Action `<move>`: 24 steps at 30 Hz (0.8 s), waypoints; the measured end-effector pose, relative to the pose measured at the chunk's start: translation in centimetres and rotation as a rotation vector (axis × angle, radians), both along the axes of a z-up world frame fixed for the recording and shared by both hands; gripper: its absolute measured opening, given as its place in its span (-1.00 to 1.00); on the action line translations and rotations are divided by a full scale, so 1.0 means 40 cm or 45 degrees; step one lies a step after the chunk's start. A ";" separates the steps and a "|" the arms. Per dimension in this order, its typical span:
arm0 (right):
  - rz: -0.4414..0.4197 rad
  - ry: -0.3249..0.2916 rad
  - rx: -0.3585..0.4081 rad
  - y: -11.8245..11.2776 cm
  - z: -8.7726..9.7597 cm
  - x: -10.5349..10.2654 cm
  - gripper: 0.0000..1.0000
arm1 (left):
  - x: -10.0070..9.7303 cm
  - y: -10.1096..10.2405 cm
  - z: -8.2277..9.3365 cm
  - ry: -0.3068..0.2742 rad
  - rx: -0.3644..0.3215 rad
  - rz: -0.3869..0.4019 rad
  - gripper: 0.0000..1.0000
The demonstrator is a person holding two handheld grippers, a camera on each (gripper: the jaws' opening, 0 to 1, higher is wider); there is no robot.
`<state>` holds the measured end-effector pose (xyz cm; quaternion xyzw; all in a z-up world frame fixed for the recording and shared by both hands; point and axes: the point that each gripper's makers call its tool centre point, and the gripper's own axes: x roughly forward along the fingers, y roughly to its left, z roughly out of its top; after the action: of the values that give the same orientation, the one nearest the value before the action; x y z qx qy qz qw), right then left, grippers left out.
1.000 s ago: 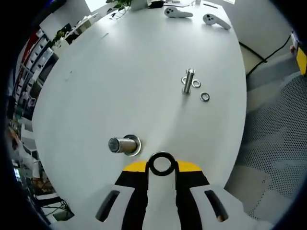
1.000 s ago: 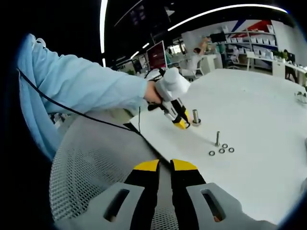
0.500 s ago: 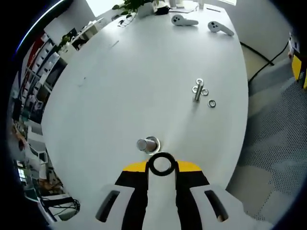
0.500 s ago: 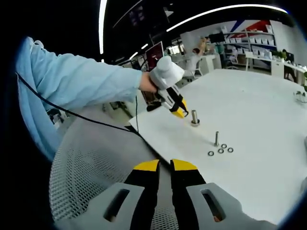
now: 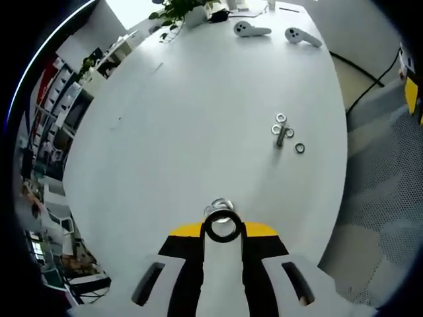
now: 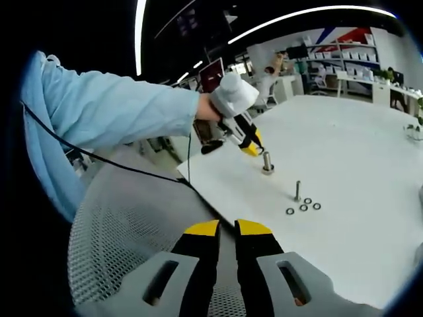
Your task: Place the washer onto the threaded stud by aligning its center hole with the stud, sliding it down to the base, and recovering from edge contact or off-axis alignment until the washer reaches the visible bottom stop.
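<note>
Washers [image 5: 289,133] dot white table [image 5: 185,119]; shelving [image 6: 357,49] behind.

Two white controllers [image 5: 272,31] lie near a potted plant [image 5: 177,8].

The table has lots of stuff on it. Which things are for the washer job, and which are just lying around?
For the job:
- black washer, gripped by the left gripper
- big threaded stud, right under that washer

Just lying about:
- thin bolt with three loose washers around it
- two white controllers at the table's far end
- potted plant
</note>
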<state>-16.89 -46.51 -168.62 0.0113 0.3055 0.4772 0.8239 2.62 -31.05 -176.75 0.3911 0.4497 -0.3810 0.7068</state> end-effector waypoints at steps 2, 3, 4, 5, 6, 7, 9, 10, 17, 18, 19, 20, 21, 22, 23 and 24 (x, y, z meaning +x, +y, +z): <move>0.002 0.000 -0.001 0.000 0.000 0.000 -0.78 | 0.005 -0.004 0.000 0.000 0.001 -0.003 -0.63; 0.003 0.000 -0.002 0.000 0.000 0.000 -0.78 | 0.006 -0.006 0.000 -0.004 0.003 -0.005 -0.63; 0.003 -0.001 -0.002 0.000 0.000 0.000 -0.78 | 0.008 -0.007 0.001 -0.007 0.005 -0.010 -0.63; 0.003 -0.002 -0.002 0.000 0.000 0.000 -0.78 | 0.011 -0.006 0.001 -0.008 0.008 -0.011 -0.63; 0.001 -0.008 0.000 0.000 0.001 0.002 -0.78 | 0.015 -0.006 0.000 -0.010 0.012 -0.017 -0.64; -0.001 -0.014 0.001 0.000 0.002 0.004 -0.78 | 0.014 -0.009 -0.001 -0.009 0.015 -0.025 -0.64; 0.002 -0.015 0.003 0.001 0.003 0.003 -0.78 | 0.017 -0.008 -0.007 -0.008 0.026 -0.041 -0.64; 0.005 -0.015 0.003 0.002 0.003 0.002 -0.78 | 0.018 -0.009 -0.007 -0.010 0.029 -0.049 -0.64; 0.019 -0.008 -0.003 0.005 0.001 -0.002 -0.78 | 0.025 -0.012 -0.019 -0.002 0.045 -0.067 -0.63; 0.021 -0.009 -0.003 0.005 0.001 -0.002 -0.78 | 0.026 -0.013 -0.020 -0.003 0.048 -0.070 -0.63; 0.023 -0.007 -0.005 0.005 0.000 -0.003 -0.78 | 0.027 -0.012 -0.022 -0.001 0.053 -0.074 -0.64; 0.024 -0.007 -0.005 0.006 0.000 -0.003 -0.78 | 0.027 -0.012 -0.025 0.002 0.059 -0.079 -0.64; 0.026 -0.008 -0.004 0.006 0.000 -0.003 -0.78 | 0.028 -0.010 -0.029 0.006 0.066 -0.081 -0.64; 0.027 -0.008 -0.005 0.006 0.000 -0.004 -0.78 | 0.027 -0.009 -0.035 0.014 0.073 -0.084 -0.64; 0.029 -0.008 -0.005 0.007 0.000 -0.004 -0.78 | 0.027 -0.008 -0.038 0.018 0.080 -0.092 -0.64; 0.030 -0.007 -0.005 0.006 0.000 -0.004 -0.78 | 0.025 -0.007 -0.042 0.024 0.088 -0.100 -0.64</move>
<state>-17.06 -46.25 -168.62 0.0047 0.3045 0.4863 0.8190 3.64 -31.34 -178.44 0.4291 0.4537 -0.3963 0.6731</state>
